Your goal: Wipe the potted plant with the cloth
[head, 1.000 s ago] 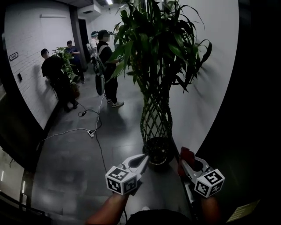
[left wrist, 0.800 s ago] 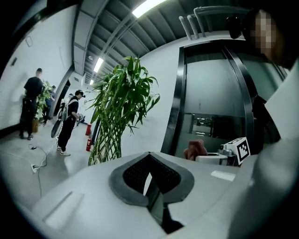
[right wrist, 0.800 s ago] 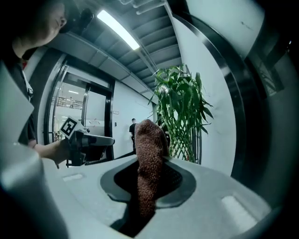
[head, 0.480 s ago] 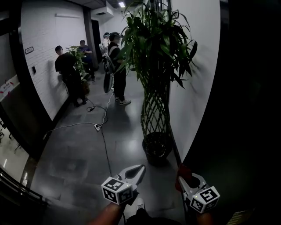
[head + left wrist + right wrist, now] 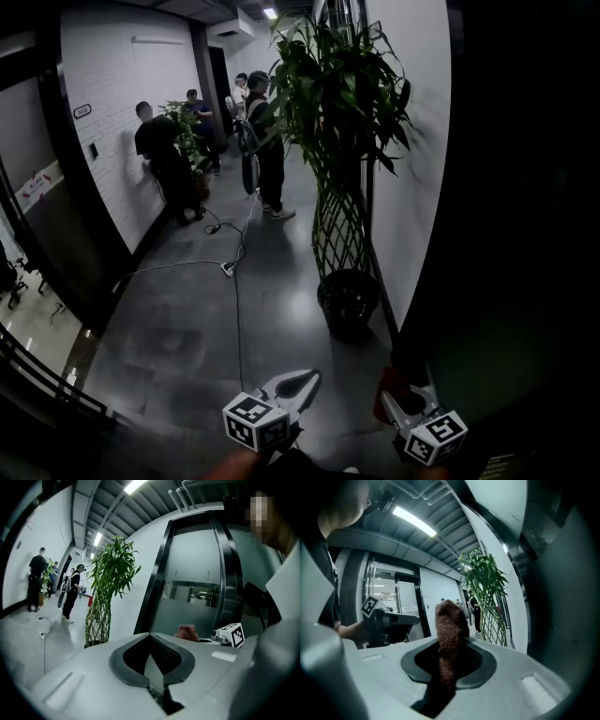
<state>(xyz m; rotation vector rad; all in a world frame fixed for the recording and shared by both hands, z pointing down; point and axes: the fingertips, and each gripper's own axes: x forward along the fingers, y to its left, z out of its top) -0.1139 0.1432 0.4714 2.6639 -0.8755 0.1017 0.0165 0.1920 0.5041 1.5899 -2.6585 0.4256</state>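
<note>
Corridor behind, cloth (image 5: 451, 625) sticks up, clamped between right gripper (image 5: 448, 667) jaws

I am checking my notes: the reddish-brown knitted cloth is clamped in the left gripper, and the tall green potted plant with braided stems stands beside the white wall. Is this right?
Not quite. The right gripper view shows the reddish-brown knitted cloth clamped in the right gripper, not the left gripper. The tall green potted plant does stand beside the white wall.

Glossy grey floor (image 5: 178, 328) stretches toward twelve o'clock; white brick wall (image 5: 103, 112) at ten, smooth white wall (image 5: 412, 141) at two, ceiling light (image 5: 270, 13) at twelve, people (image 5: 164, 155) standing at eleven
</note>
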